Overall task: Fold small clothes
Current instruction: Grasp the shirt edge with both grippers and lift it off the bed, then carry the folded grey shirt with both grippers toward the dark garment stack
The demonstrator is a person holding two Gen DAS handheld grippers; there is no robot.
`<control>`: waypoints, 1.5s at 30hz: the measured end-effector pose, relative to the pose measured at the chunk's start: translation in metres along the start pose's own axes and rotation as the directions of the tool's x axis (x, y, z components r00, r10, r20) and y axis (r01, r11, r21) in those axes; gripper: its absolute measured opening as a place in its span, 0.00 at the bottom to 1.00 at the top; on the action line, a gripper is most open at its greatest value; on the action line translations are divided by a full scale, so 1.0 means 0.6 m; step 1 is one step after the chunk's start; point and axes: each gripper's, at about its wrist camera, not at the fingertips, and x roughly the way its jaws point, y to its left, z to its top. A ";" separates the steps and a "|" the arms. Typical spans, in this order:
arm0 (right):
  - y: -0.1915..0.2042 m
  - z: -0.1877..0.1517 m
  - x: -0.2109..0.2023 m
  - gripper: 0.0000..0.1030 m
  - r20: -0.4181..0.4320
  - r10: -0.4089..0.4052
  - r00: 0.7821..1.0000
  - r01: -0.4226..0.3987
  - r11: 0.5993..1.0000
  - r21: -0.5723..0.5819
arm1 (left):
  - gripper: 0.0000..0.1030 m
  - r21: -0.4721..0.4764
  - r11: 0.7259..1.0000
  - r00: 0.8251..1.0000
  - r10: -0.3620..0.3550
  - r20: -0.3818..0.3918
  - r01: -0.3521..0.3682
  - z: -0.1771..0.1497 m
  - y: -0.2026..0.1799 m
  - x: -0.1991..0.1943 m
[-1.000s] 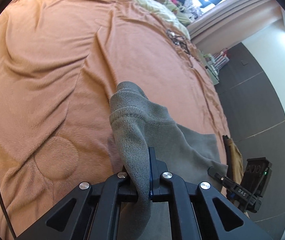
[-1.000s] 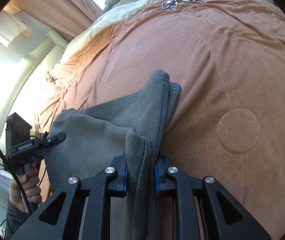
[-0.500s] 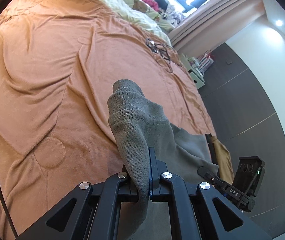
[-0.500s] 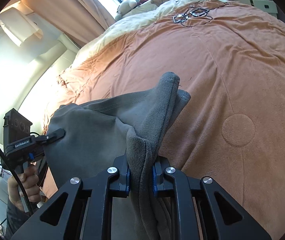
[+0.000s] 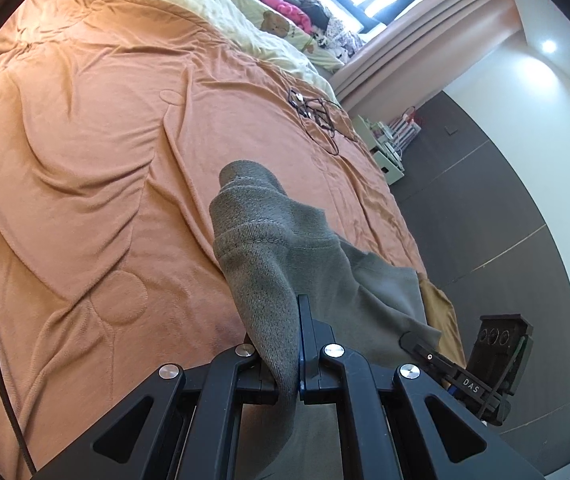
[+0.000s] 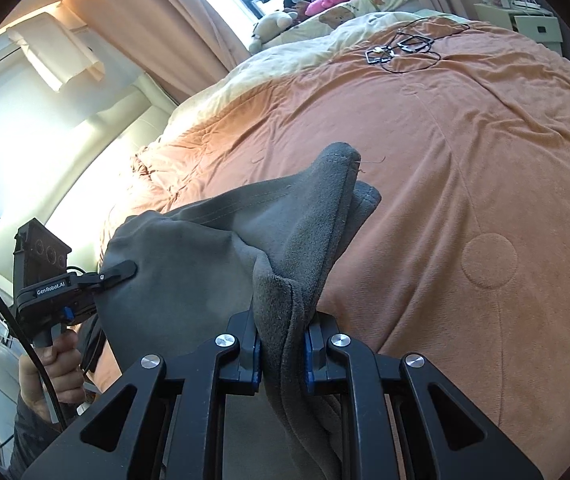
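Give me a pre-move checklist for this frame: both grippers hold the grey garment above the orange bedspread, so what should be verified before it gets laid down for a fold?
1. Left gripper clamped on grey garment: ok.
2. Right gripper clamped on a bunched corner: ok.
3. Cloth between the grippers spread taut: not ok, it sags and wrinkles.
4. Orange bedspread ahead free of things: ok; the black cables lie farther off.
5. Lower hem hanging free: cannot tell.

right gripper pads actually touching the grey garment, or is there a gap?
Touching. The right wrist view shows the right gripper with both blue pads pressed into a bunched fold of the grey garment, no gap on either side.
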 end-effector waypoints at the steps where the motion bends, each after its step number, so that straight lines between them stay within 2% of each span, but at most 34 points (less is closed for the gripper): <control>1: -0.001 0.001 -0.001 0.11 0.002 0.003 1.000 -0.003 1.000 0.001 | 0.05 0.006 1.000 1.000 0.000 0.001 0.000 0.001 -0.004 -0.002; 7: -0.012 0.024 -0.024 0.11 0.026 0.029 0.999 -0.029 1.000 -0.007 | 0.05 0.035 0.999 0.999 -0.035 0.027 0.034 0.012 -0.036 -0.024; 15: -0.015 0.036 -0.088 0.11 0.106 0.086 0.991 -0.083 0.996 -0.024 | 0.05 0.130 0.987 0.993 -0.102 0.061 0.093 0.022 -0.129 -0.068; 23: -0.023 0.035 -0.178 0.10 0.210 0.108 0.972 -0.101 0.994 -0.046 | 0.05 0.222 0.963 0.983 -0.172 0.065 0.153 0.025 -0.225 -0.093; 27: -0.031 0.037 -0.229 0.10 0.267 0.093 0.959 -0.079 0.995 -0.062 | 0.05 0.264 0.948 0.979 -0.195 0.050 0.175 0.027 -0.273 -0.086; 36: -0.075 0.025 -0.347 0.10 0.365 -0.011 0.931 0.034 0.998 -0.057 | 0.05 0.357 0.896 0.961 -0.274 -0.028 0.265 0.024 -0.409 -0.028; 42: -0.098 0.005 -0.429 0.10 0.423 -0.097 0.901 0.116 0.993 -0.020 | 0.05 0.414 0.843 0.938 -0.327 -0.113 0.343 0.013 -0.506 0.030; 45: -0.113 -0.010 -0.478 0.10 0.449 -0.139 0.883 0.154 0.988 0.004 | 0.05 0.445 0.807 0.921 -0.353 -0.162 0.388 0.001 -0.560 0.061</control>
